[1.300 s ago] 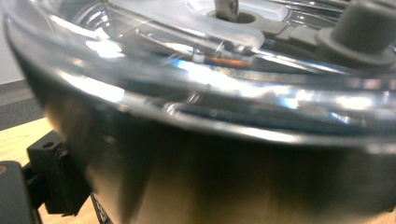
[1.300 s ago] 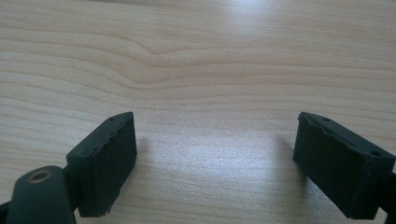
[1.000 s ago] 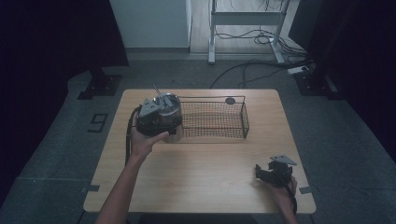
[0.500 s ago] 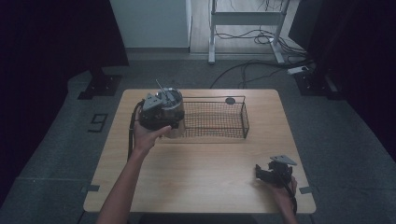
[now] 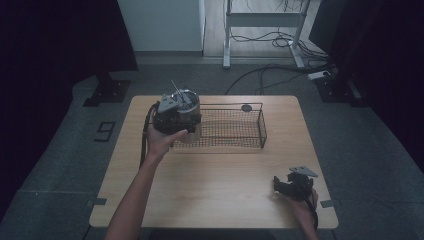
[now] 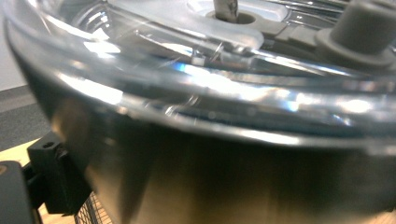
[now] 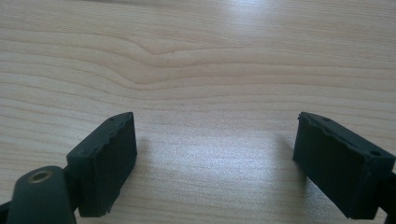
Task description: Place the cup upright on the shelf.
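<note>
A: Right gripper (image 7: 215, 163)?
B: My jaws stand wide apart, empty, near the pale wooden table's (image 5: 220, 195) front edge.
A: Left gripper (image 5: 172, 116)?
B: I clamp the round steel pot (image 6: 233, 163) with clear lid at the black wire basket's (image 5: 235, 131) left end.

The person's arms are bare, with no sleeves. The left gripper (image 5: 172, 116) is black and chunky, with a grey plate on top and a black cable (image 5: 144, 145) hanging from it. The right gripper (image 5: 292, 185), near the table's (image 5: 220, 175) front edge, is black too, with a grey three-cornered plate. Its two pads (image 7: 105, 161) are black blocks with bumpy edges and small holes.
</note>
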